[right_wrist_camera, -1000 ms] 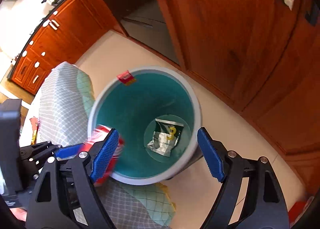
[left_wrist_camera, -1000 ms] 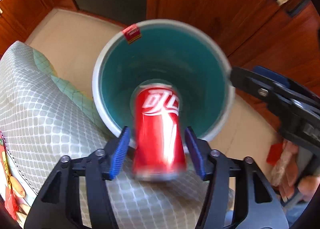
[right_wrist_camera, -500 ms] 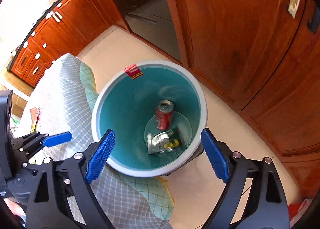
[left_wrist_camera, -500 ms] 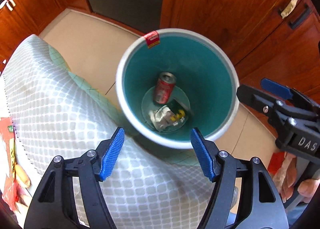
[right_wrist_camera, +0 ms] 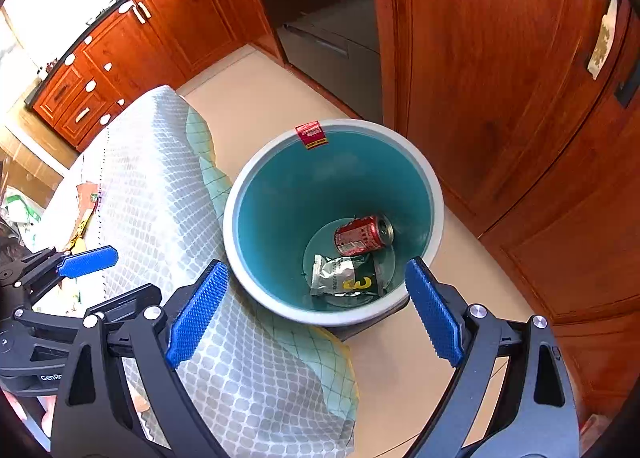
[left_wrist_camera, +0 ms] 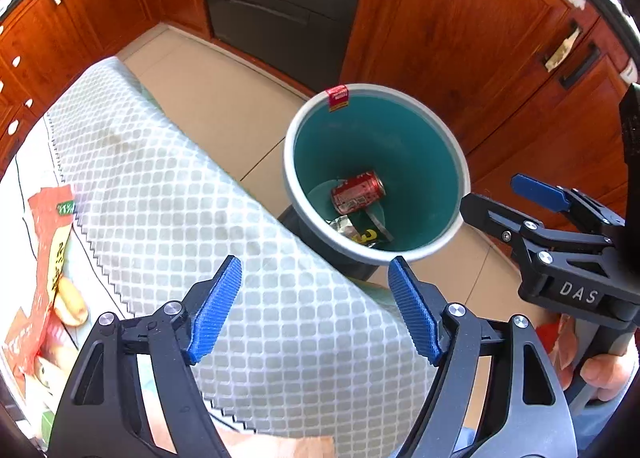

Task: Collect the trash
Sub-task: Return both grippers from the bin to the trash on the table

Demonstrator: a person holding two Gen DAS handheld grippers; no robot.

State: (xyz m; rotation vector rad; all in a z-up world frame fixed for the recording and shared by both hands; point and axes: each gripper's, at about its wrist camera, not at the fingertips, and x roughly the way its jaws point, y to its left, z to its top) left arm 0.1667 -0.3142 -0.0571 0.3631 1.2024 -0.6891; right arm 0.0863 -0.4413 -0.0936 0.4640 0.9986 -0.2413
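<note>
Bin [right_wrist_camera: 236, 226], teal inside w/ pale rim, stood on the floor just beside the cloth-covered surface [left_wrist_camera: 168, 194]. 2 pcs of trash lay at its bottom: red can [right_wrist_camera: 362, 236] on its side, and a crumpled silver-green wrapper [right_wrist_camera: 344, 278] touching it on the near side.

Left gripper [left_wrist_camera: 314, 308] hovered over the surface edge, fingers apart, nothing between them. Right gripper [right_wrist_camera: 316, 312] hung beside the bin rim, fingers also spread wide and empty. Neither touched anything.

Remaining trash, by my read: a red snack packet [left_wrist_camera: 50, 258] lying flat on the surface, far left in the left wrist view, partly past the edge of the white grid cloth. Long axis ran roughly along the view's left edge, i.e. about parallel to the direction the left fingers pointed. It sat well to the left of those fingers and slightly behind their tips, on the side away from the bin.

Left gripper looked clearly nearer; right one sat bin-side, w/ the left gripper between it and the packet. Likely next move: left swings away from bin toward packet. Fingers would prob. need to turn to close across the packet's short width. Flat, thin, crinkly, so could slide on the cloth rather than lift. Other items further left in the right wrist view were too small to tell.
</note>
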